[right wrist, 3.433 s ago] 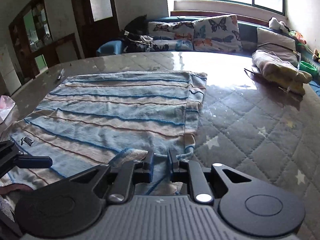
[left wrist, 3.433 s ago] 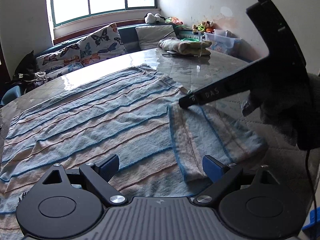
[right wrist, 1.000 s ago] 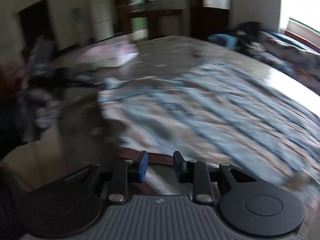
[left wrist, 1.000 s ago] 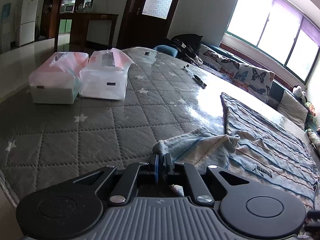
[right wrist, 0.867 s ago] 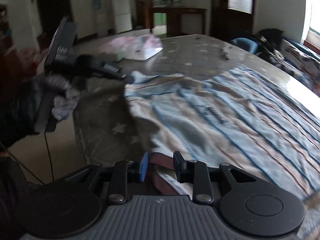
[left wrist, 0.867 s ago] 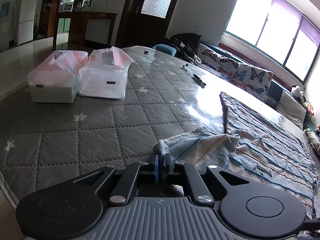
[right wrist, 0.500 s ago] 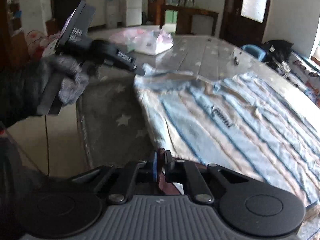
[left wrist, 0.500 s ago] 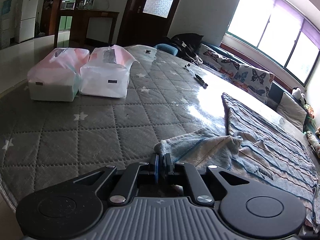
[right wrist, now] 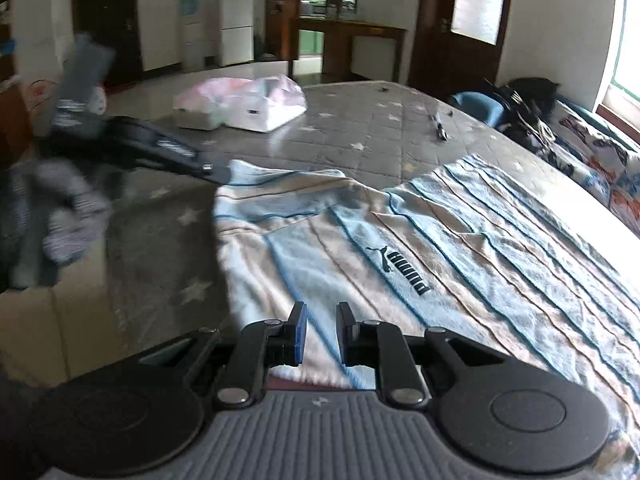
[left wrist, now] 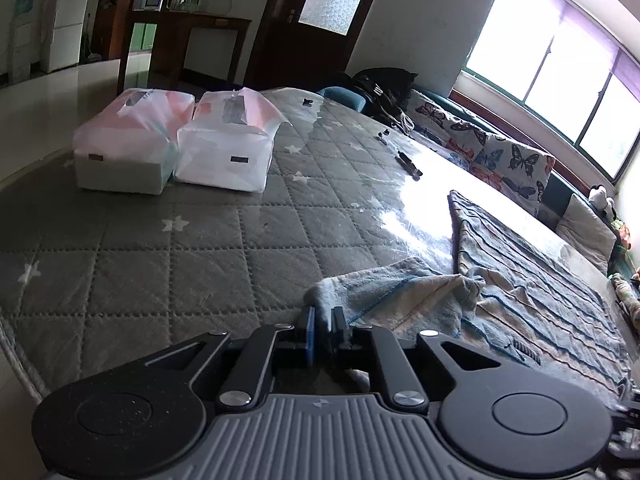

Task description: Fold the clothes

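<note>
Both fingers of the left gripper (left wrist: pixel 322 322) are drawn almost together, a thin slit between them, and the tip of the striped shirt's (right wrist: pixel 460 248) sleeve (left wrist: pixel 384 292) sits right at that slit, pinched at its end. From there the sleeve runs forward and to the right across the grey quilted table cover (left wrist: pixel 168 264), bunching where it joins the body of the shirt. In the right wrist view the same left gripper (right wrist: pixel 218 172) shows as a dark, blurred shape meeting the sleeve's far corner, with a gloved hand (right wrist: pixel 60 216) behind it.

The right gripper (right wrist: pixel 320 332) has its fingers standing apart with a clear gap; pale blue and pink cloth of the shirt's near edge fills the view between them, and whether the pads touch the cloth cannot be told. The shirt lies spread over the table ahead and to the right of these fingers, its black logo (right wrist: pixel 400 266) just beyond the gap.

Two white plastic-wrapped packs (left wrist: pixel 172 148) stand side by side on the far left of the table, well apart from the shirt
</note>
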The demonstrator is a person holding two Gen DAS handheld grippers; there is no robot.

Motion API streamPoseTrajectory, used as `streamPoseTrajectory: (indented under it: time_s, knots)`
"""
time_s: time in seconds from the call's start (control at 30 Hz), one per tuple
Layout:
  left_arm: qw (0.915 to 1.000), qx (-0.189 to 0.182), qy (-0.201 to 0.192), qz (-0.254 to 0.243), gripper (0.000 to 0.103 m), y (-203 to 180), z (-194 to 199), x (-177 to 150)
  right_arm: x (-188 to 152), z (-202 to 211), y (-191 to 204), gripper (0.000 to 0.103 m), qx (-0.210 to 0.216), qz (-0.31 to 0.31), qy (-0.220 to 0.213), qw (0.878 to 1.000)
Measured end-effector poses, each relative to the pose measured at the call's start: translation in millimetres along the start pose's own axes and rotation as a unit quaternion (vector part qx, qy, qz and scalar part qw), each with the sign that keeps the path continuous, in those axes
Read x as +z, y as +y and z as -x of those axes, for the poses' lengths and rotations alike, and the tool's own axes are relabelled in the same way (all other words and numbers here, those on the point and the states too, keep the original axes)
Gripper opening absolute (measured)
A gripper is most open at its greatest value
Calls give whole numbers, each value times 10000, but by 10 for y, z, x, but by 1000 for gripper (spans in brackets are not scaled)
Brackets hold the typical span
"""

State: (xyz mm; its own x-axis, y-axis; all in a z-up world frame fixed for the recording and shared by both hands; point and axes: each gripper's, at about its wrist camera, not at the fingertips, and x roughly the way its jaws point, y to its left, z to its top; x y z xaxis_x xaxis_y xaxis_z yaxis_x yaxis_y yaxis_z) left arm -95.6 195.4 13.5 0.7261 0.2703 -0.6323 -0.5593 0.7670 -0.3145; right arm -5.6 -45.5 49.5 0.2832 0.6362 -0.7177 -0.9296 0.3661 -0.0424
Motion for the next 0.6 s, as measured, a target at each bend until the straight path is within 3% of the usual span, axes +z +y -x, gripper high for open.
streamPoseTrajectory:
  time_s: [0.23, 0.6]
  knots:
    - [9999, -95, 106, 71, 28, -16, -3, -36, 17, -181, 178, 15, 109, 226, 5, 9997]
    - [9998, -108, 95, 105, 25, -55, -23, -36, 24, -284, 437, 14, 315, 617, -48, 9976]
